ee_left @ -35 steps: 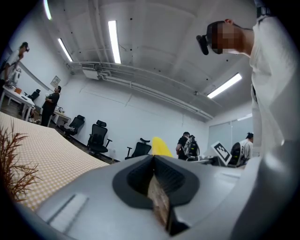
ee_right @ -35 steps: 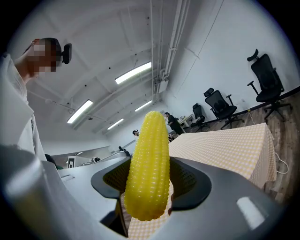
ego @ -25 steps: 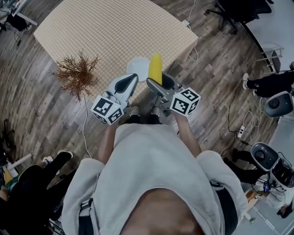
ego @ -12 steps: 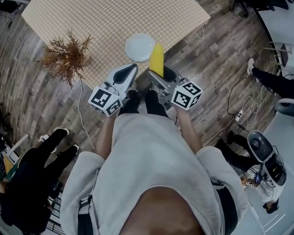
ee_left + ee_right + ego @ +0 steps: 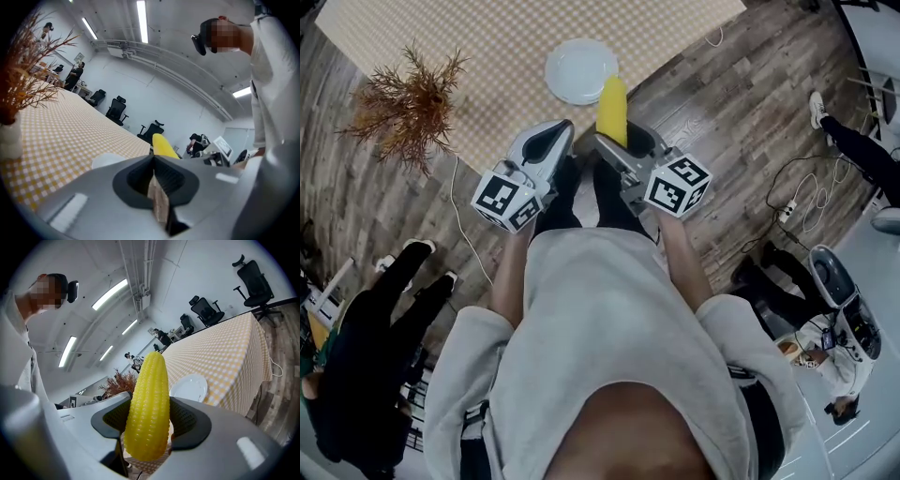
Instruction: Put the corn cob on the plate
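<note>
We hold the corn cob in our right gripper. Its two dark ribbed pads are clamped on the cob's lower half, one on each side. The cob is bright yellow and tapered, with neat rows of small bumpy kernels. Its rounded tip sticks out well past the jaws toward 12 o'clock in the head view.

The plate is white, round, smooth and shallow. It lies flat on the table, near that table's front edge. In the head view it sits at about 11 o'clock from the cob's tip, with its rim just beside the tip. In the right gripper view it shows at 2 o'clock from the cob, lower and farther off. The cob is in the air and not on the plate.

Our left gripper is at 9 o'clock from the right one and near it. Its grey moulded jaws are pressed together with nothing between them.

A cloth in a fine yellow-and-white check covers the table and hangs over its edge. A bunch of dry, spiky brown twigs stands on it at 9 o'clock from the plate, well apart. The floor is dark wood-grain planks.
</note>
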`<move>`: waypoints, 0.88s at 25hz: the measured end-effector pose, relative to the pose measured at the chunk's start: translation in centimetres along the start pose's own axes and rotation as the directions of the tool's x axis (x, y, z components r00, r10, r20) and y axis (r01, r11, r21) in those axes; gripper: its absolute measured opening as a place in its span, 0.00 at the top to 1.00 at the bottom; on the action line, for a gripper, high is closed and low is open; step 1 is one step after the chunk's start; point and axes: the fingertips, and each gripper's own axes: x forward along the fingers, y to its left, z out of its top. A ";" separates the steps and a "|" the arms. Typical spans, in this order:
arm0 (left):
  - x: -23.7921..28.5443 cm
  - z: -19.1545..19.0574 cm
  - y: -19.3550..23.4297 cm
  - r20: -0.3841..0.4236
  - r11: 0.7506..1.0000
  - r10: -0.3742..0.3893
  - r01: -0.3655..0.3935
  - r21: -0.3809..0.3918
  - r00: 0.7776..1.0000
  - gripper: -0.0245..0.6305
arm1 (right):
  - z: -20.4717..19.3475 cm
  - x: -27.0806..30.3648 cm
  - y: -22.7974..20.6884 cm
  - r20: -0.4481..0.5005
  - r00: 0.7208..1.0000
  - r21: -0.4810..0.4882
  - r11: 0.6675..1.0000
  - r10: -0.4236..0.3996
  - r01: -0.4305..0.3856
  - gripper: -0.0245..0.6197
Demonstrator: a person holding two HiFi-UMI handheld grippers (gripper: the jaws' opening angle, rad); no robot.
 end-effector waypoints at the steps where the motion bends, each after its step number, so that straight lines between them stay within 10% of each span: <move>1: -0.1 -0.4 0.2 -0.003 1.000 0.004 -0.004 -0.005 1.000 0.95 | -0.4 0.1 -0.2 -0.005 1.000 0.006 1.000 0.000 0.000 0.56; 14: 1.1 -1.7 2.7 -0.026 0.998 0.030 -0.032 -0.057 0.999 0.95 | -1.1 2.1 -2.9 -0.051 0.998 0.026 0.999 -0.026 0.028 0.56; 22: 1.2 -1.5 3.5 -0.024 0.996 0.044 -0.046 -0.077 0.999 0.95 | -0.2 3.8 -4.5 -0.153 0.982 -0.221 0.972 -0.112 0.076 0.56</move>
